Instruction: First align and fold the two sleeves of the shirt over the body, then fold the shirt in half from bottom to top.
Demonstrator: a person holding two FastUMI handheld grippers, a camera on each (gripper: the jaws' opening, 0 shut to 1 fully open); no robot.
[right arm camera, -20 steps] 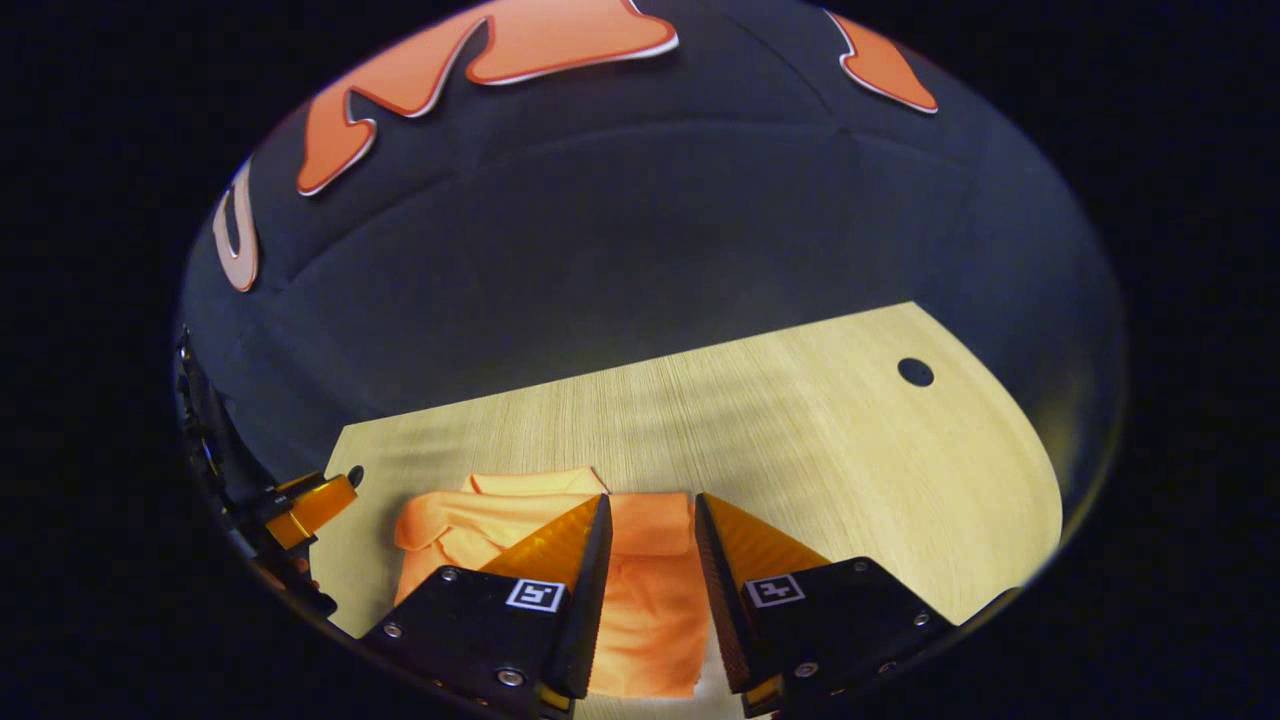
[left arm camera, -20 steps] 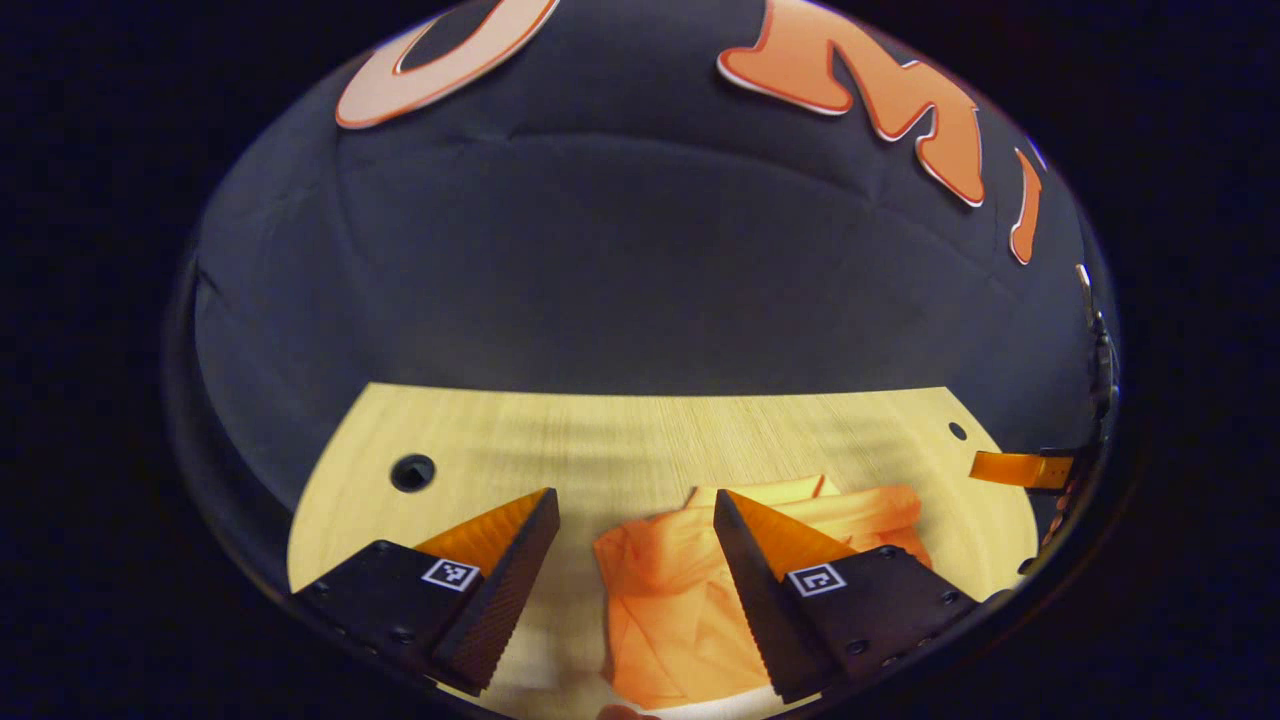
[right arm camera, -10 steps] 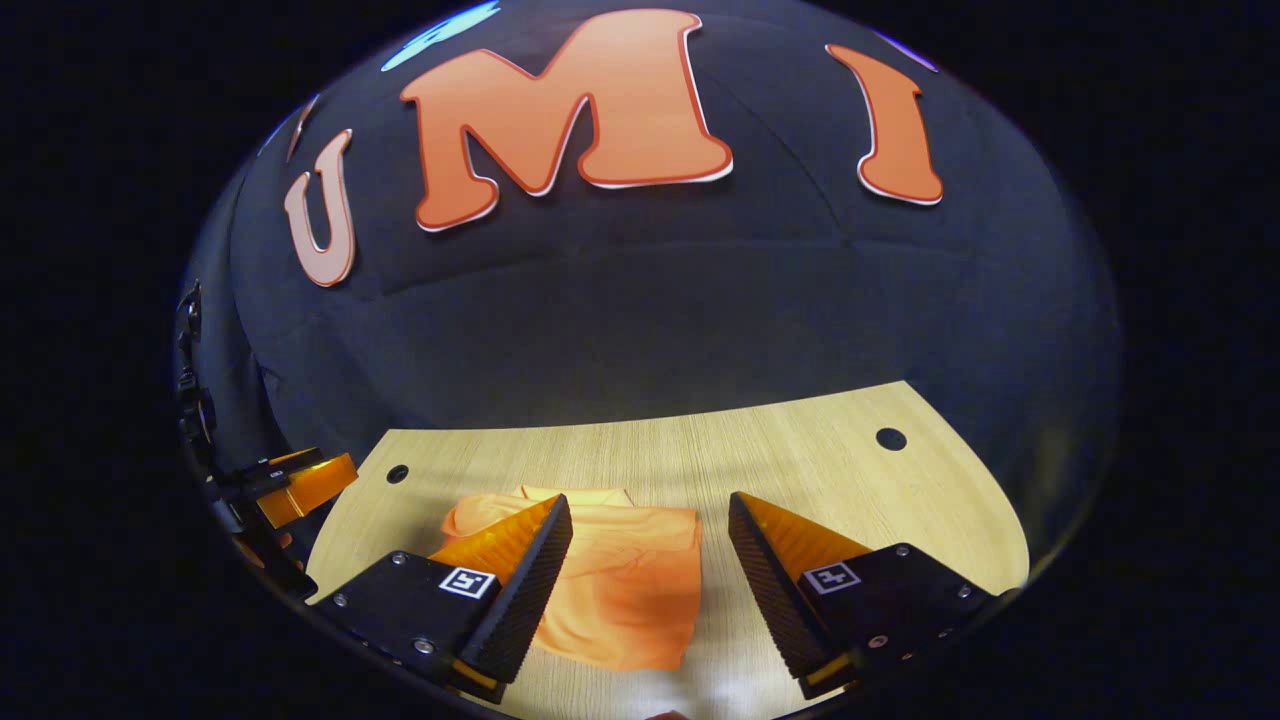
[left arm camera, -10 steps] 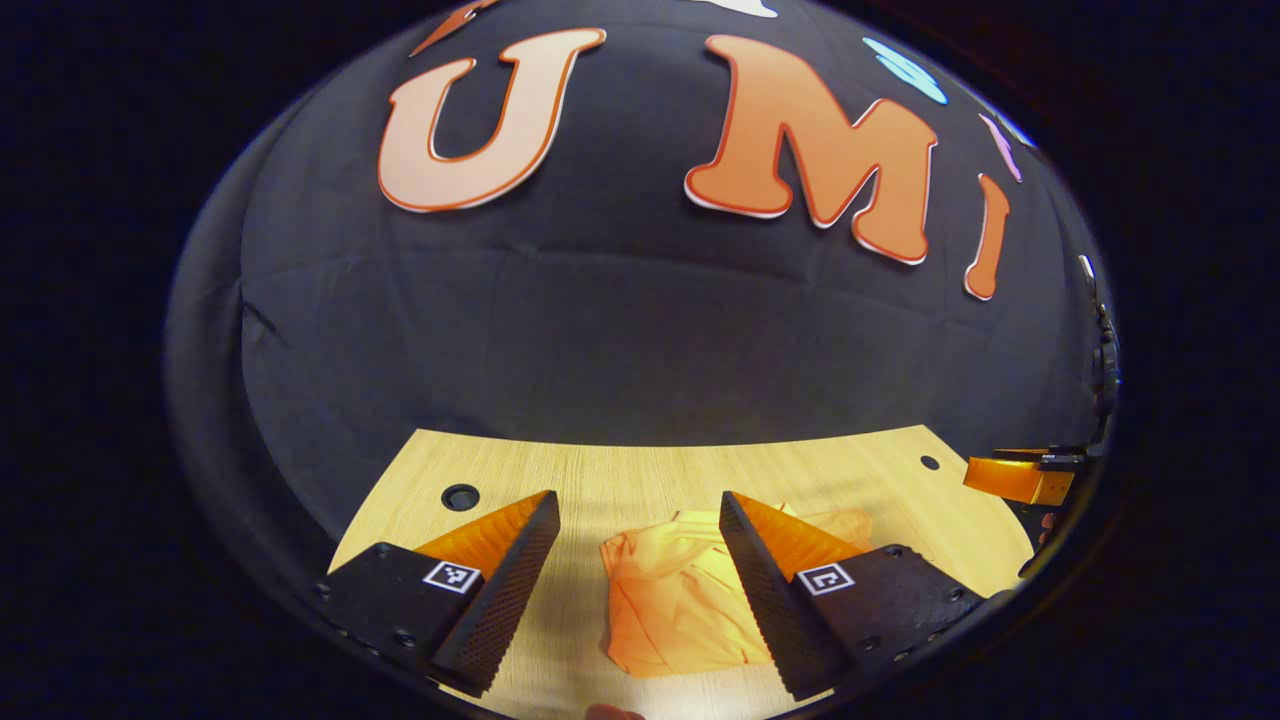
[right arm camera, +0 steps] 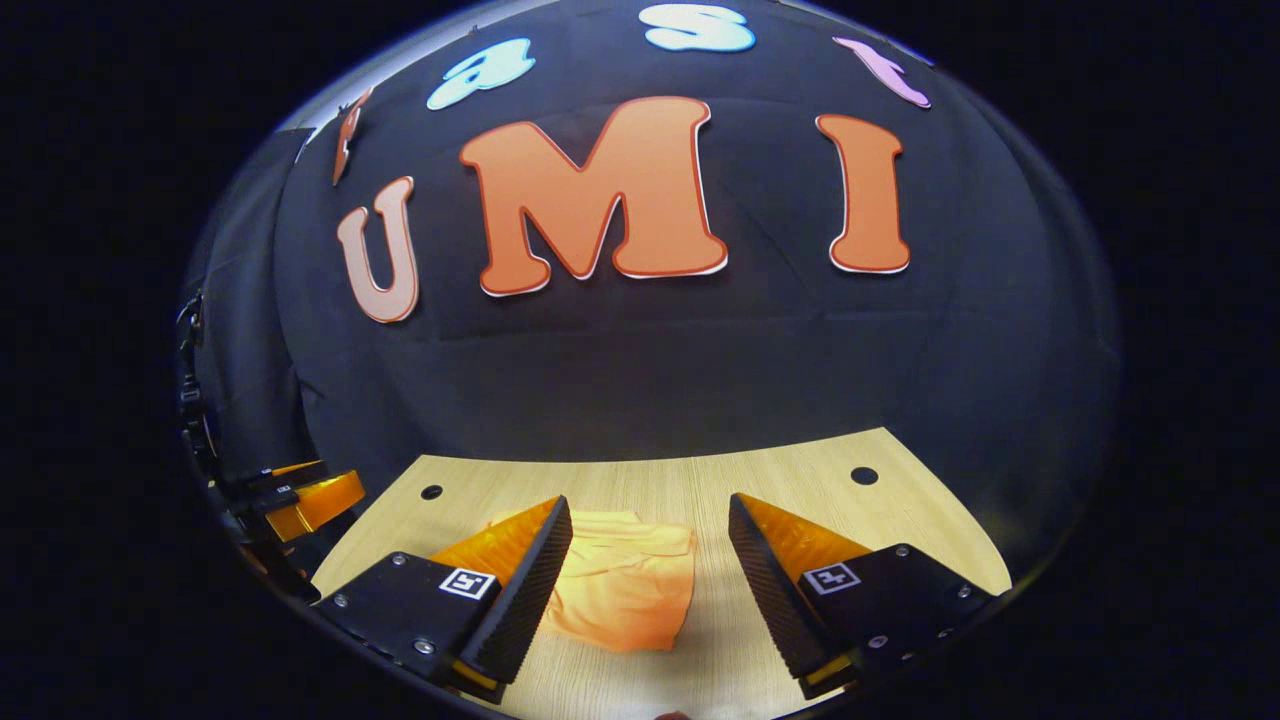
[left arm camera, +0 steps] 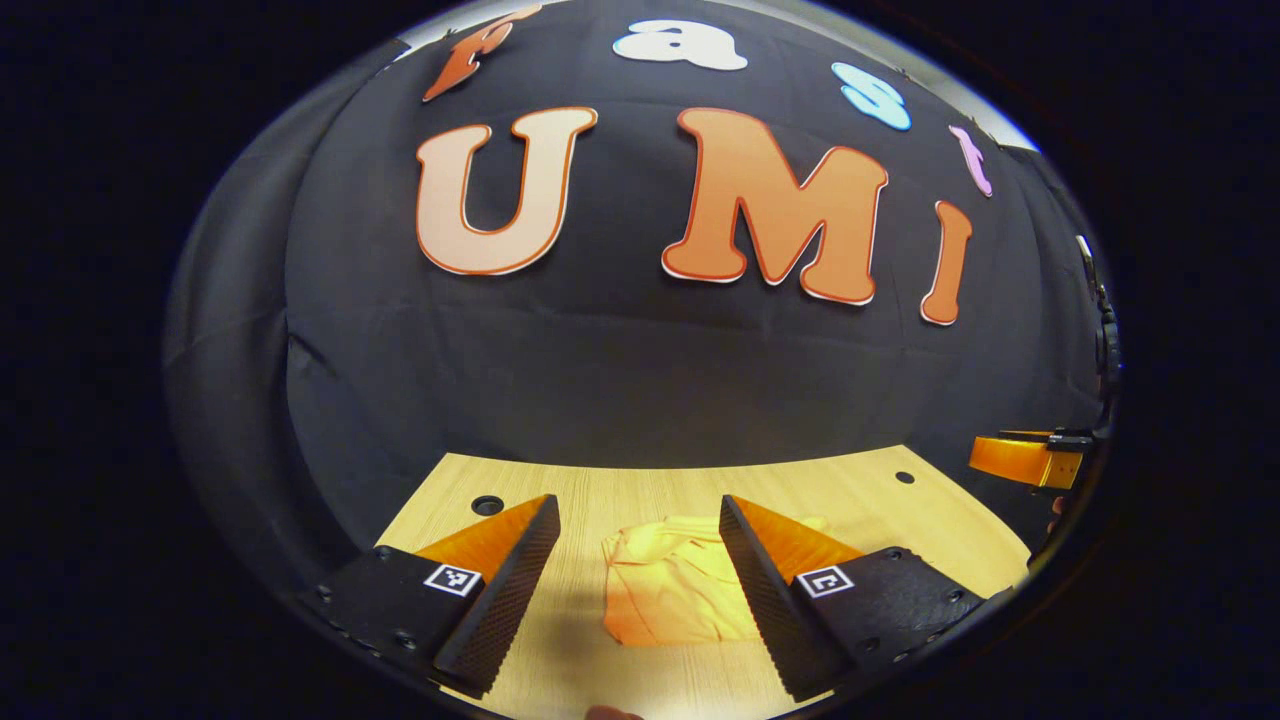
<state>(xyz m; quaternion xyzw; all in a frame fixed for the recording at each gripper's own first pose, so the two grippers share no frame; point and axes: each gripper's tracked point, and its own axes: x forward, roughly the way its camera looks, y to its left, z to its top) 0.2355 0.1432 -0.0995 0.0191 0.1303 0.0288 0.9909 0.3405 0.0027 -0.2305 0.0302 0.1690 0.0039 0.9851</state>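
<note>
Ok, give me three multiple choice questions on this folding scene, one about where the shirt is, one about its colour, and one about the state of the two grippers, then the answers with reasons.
1. Where does the shirt lie?
A. on the wooden table
B. on the floor
C. hung on the booth wall

2. What colour is the shirt?
A. blue
B. orange
C. white

3. What state are the left gripper and the right gripper in?
A. both shut on the shirt
B. one open, one shut
C. both open, holding nothing

Answers:
1 A, the left gripper view and the right gripper view both show it as a folded bundle flat on the light wood top.
2 B, the fabric is orange in both views.
3 C, each gripper's fingers stand wide apart above the table, with the shirt lying beyond them untouched.
</note>
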